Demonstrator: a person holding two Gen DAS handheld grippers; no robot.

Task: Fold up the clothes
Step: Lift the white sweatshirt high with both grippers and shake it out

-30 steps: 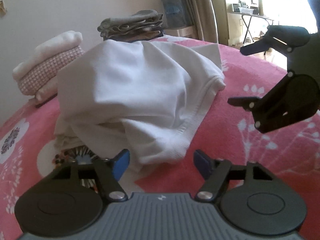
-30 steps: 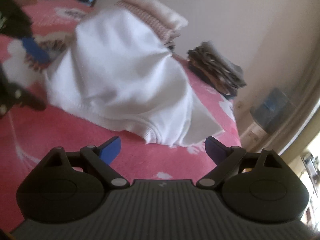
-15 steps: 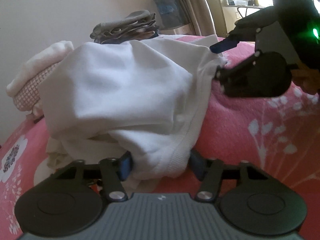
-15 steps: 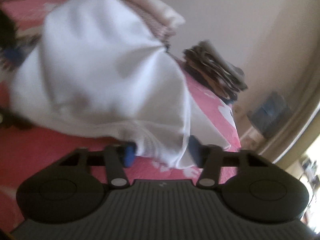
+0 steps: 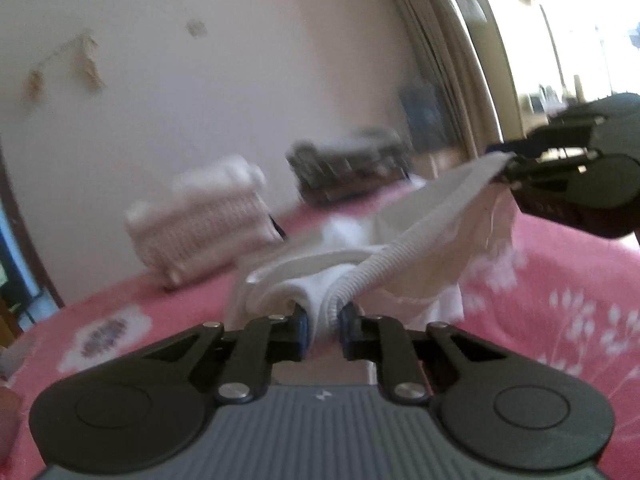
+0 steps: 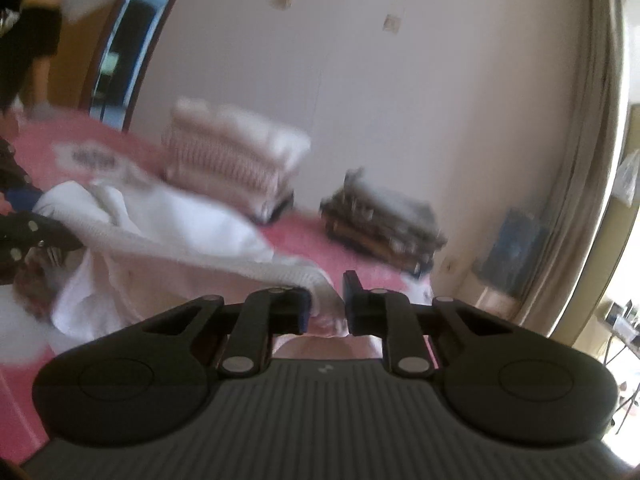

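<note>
— Gripping what, up close?

— My left gripper (image 5: 323,326) is clamped on the ribbed hem of the white garment (image 5: 404,248); the cloth bunches between the blue pads (image 5: 305,326). My right gripper (image 6: 326,304) is pinched on the same ribbed hem further along, with a wad of cloth squeezed between its fingers.

— And the garment itself?

— It hangs between the two grippers. From the left wrist the hem runs up and to the right, straight to my right gripper, which shows there side-on. Thinner fabric sags below the hem onto the pink bed (image 5: 560,288). From the right wrist the hem leads off left towards my left gripper at the frame's edge, and the body of the garment lies rumpled on the bedspread.

— What lies beyond it?

— Behind the garment, a folded stack (image 5: 208,220) of pink-patterned and white cloth rests on the bed. Just right of it is a darker stack (image 5: 348,168) of grey and brown pieces. Both are blurred, so I can't count layers.

— Further still?

— A pale wall (image 5: 240,80) with a few small things pinned to it, a curtain (image 6: 588,160) to the right, and bright window light past that.
</note>
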